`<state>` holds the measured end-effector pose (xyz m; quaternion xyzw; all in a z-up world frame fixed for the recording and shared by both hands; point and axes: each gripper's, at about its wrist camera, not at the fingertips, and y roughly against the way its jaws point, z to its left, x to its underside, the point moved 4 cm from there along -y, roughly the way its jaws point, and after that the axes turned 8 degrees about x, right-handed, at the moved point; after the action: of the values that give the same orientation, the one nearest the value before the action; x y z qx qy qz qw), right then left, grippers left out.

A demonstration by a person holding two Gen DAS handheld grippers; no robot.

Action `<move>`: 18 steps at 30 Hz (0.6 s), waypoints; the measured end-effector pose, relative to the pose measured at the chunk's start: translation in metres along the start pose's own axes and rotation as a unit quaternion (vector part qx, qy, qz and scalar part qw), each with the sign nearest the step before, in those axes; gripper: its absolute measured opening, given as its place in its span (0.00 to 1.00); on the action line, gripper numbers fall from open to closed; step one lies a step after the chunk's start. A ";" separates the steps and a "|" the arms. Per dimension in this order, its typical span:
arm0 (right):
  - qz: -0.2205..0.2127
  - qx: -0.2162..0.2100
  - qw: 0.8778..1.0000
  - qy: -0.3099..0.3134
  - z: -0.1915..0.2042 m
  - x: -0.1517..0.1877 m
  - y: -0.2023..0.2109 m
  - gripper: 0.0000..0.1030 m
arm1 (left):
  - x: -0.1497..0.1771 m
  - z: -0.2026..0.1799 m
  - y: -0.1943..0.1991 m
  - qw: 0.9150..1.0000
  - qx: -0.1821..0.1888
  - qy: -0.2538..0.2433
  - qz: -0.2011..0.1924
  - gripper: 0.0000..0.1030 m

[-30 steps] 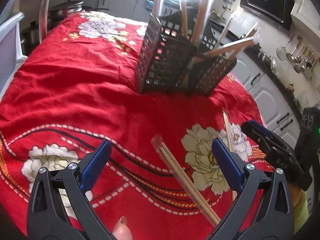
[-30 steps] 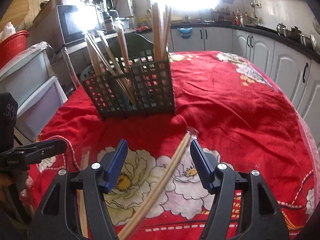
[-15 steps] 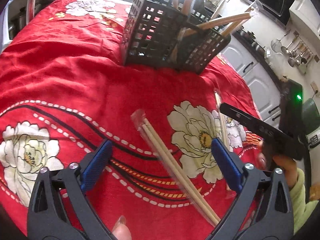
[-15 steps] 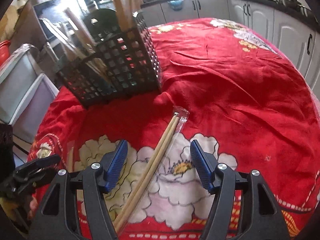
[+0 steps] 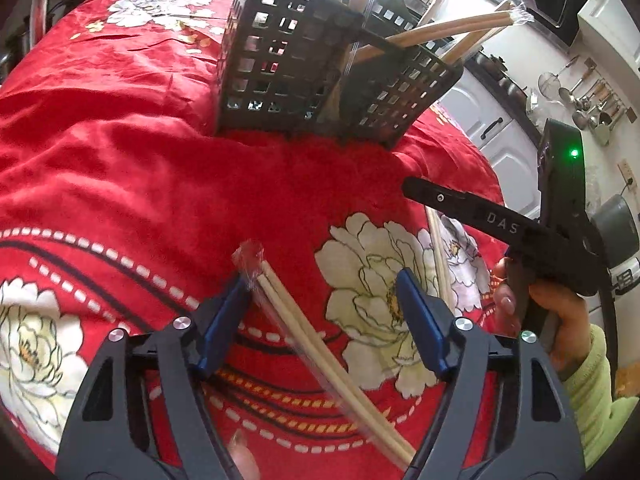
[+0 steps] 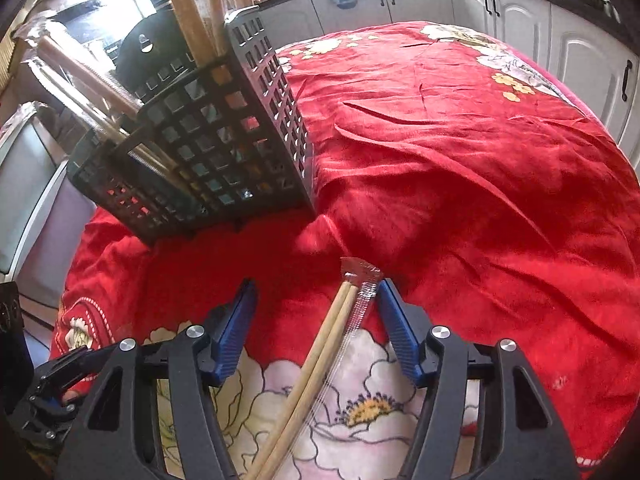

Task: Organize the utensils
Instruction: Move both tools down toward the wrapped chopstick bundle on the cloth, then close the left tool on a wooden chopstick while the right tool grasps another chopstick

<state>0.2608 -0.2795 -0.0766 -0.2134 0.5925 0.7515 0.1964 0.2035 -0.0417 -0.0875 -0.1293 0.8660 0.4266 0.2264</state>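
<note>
A pair of wooden chopsticks in a clear sleeve (image 5: 320, 344) lies on the red flowered cloth between the blue pads of my open left gripper (image 5: 324, 292), its top end touching the left pad. Another sleeved pair (image 6: 316, 364) lies between the pads of my open right gripper (image 6: 316, 300), close to the right pad. A black lattice utensil basket (image 5: 304, 72) (image 6: 216, 152) stands just beyond, holding several sleeved chopstick pairs. My right gripper also shows in the left wrist view (image 5: 516, 228), above the pair it straddles (image 5: 438, 256).
The red tablecloth (image 6: 460, 168) covers a round table that drops off at the right. White kitchen cabinets (image 6: 520, 12) stand behind it. Grey storage drawers (image 6: 24, 184) stand left of the table. My left gripper shows at the right wrist view's lower left (image 6: 52, 392).
Both grippers have moved forward and down toward the cloth. Each now straddles the top end of a chopstick pair, and the basket looms closer. Both stay open.
</note>
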 end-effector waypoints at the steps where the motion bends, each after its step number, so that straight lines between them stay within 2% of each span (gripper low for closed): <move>1: 0.001 0.002 1.000 0.001 -0.001 -0.002 -0.001 0.53 | -0.002 0.000 -0.002 1.000 -0.003 -0.001 -0.001 0.61; 4: 0.002 0.011 1.000 0.006 -0.002 -0.007 -0.007 0.48 | -0.008 0.001 -0.007 1.000 -0.011 0.001 -0.003 0.50; 6: 0.001 0.022 1.000 0.014 -0.002 -0.009 -0.009 0.38 | -0.012 0.004 -0.010 1.000 -0.016 0.005 -0.005 0.38; 9: 0.000 0.030 0.999 0.015 -0.004 -0.010 -0.010 0.25 | -0.016 0.008 -0.013 1.000 -0.020 0.013 -0.007 0.26; 12: -0.002 0.028 1.000 0.011 -0.007 -0.011 -0.009 0.17 | -0.017 0.012 -0.013 1.000 -0.021 0.018 -0.010 0.19; 18: -0.009 0.007 1.000 0.002 -0.007 -0.010 -0.005 0.08 | -0.018 0.018 -0.010 0.999 -0.016 0.027 -0.013 0.03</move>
<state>0.2723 -0.2860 -0.0762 -0.2189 0.5963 0.7452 0.2029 0.2283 -0.0328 -0.0950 -0.1552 0.8632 0.4339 0.2064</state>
